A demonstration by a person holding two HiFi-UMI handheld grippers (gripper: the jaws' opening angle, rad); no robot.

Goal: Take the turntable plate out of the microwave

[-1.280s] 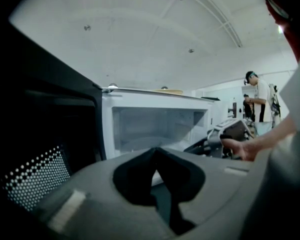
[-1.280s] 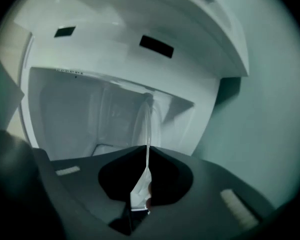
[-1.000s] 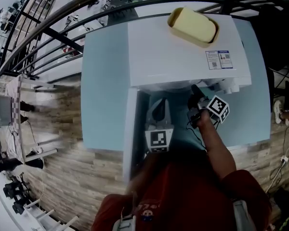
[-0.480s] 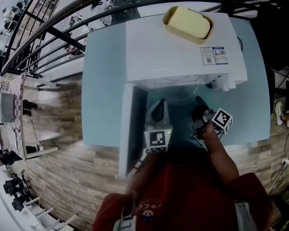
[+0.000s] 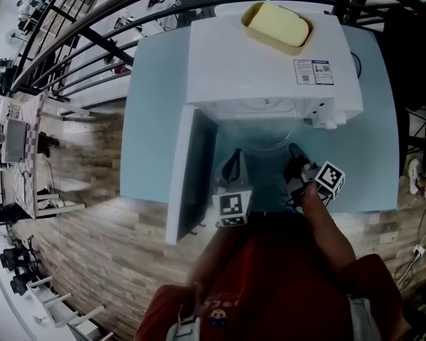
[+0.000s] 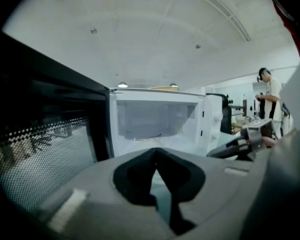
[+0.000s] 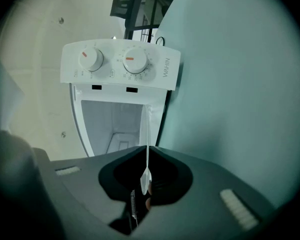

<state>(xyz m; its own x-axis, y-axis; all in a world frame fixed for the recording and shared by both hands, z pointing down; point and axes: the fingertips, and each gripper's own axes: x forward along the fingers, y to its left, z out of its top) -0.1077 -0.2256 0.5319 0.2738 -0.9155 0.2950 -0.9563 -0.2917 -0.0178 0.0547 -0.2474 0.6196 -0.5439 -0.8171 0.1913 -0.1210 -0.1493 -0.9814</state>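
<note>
The clear glass turntable plate [image 5: 267, 136] sticks partly out of the open white microwave [image 5: 270, 69], faint against the table. In the right gripper view the plate [image 7: 148, 129] shows edge-on as a thin pale line running into the jaws. My right gripper [image 5: 293, 151] [image 7: 147, 155] is shut on the plate's near rim. My left gripper [image 5: 234, 162] [image 6: 156, 152] is shut with nothing in it, in front of the microwave's opening [image 6: 150, 121] and left of the plate.
The microwave door [image 5: 192, 180] [image 6: 45, 134] hangs open to the left, close beside my left gripper. A yellow tub [image 5: 278, 23] lies on the microwave's top. Two knobs [image 7: 120, 61] sit on the control panel. The light blue table [image 5: 153, 119] ends near me.
Both grippers have drawn back from the microwave's mouth toward the person. The glass plate has come further out with the right gripper.
</note>
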